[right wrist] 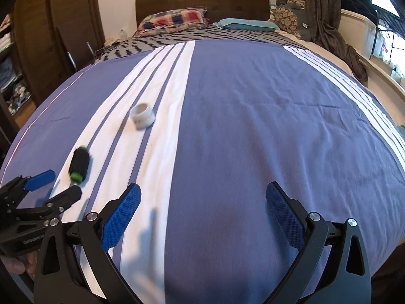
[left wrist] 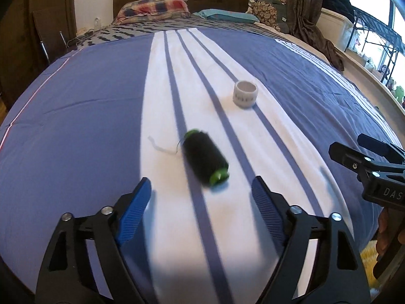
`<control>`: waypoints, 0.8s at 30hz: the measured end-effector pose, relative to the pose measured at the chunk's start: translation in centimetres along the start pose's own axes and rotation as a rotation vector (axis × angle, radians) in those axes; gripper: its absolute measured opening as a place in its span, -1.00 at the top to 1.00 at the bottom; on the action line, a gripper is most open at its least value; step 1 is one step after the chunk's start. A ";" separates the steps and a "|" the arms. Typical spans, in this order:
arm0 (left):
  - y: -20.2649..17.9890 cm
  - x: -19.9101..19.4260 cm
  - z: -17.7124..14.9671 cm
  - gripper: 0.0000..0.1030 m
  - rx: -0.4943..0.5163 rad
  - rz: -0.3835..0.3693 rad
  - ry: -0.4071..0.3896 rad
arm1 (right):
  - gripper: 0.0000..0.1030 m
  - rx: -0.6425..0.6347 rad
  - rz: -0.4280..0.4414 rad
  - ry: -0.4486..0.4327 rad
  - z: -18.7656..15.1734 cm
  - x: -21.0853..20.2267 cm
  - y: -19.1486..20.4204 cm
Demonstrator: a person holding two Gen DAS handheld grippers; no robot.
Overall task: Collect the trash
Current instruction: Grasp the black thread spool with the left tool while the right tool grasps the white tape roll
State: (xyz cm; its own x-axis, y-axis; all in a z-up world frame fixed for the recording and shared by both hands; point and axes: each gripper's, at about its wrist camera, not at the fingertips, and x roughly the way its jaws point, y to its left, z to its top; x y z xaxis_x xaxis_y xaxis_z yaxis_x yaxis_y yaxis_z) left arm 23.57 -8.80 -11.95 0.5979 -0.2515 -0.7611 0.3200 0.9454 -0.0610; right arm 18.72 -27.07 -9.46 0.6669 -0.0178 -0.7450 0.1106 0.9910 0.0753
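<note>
Your left gripper (left wrist: pixel 201 190) is wide open, empty, and lined up with the black spool (left wrist: pixel 205 159) lying on the bed (left wrist: pixel 76 101) just ahead; your right gripper (right wrist: pixel 202 200) is wide too, holding nothing; the white ring (left wrist: pixel 245 93) sits farther back.

The left gripper (left wrist: pixel 201 190) is wide open over the bed (left wrist: pixel 76 106). A black spool (left wrist: pixel 204 159) lies just ahead of it. A white ring (left wrist: pixel 245 93) sits farther ahead
</note>
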 end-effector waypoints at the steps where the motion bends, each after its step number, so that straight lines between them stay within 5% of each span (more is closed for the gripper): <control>1: 0.0 0.5 0.4 -0.39 -0.003 -0.004 0.005 | -0.93 -0.003 0.001 0.001 0.4 0.4 0.1; 3: 0.0 1.2 0.8 -0.34 -0.007 -0.005 0.012 | -0.93 -0.008 0.003 0.001 1.1 1.0 0.4; 11: 1.4 2.0 1.9 0.44 0.013 0.031 0.008 | -0.93 -0.022 0.032 0.009 3.2 3.2 2.4; 21: 5.0 2.1 2.8 0.48 -0.001 0.074 -0.021 | -0.90 -0.067 0.069 0.049 5.9 7.8 6.7; 24: 5.3 2.3 2.8 0.48 0.002 0.066 -0.021 | -0.66 -0.067 0.084 0.071 6.4 9.0 7.4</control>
State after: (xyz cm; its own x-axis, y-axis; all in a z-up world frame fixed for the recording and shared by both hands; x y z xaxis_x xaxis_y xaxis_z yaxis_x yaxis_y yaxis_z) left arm 28.70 -4.94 -12.20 0.6332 -0.1930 -0.7495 0.2809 0.9597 -0.0098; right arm 30.26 -20.75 -11.33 0.6180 0.0727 -0.7828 0.0054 0.9953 0.0968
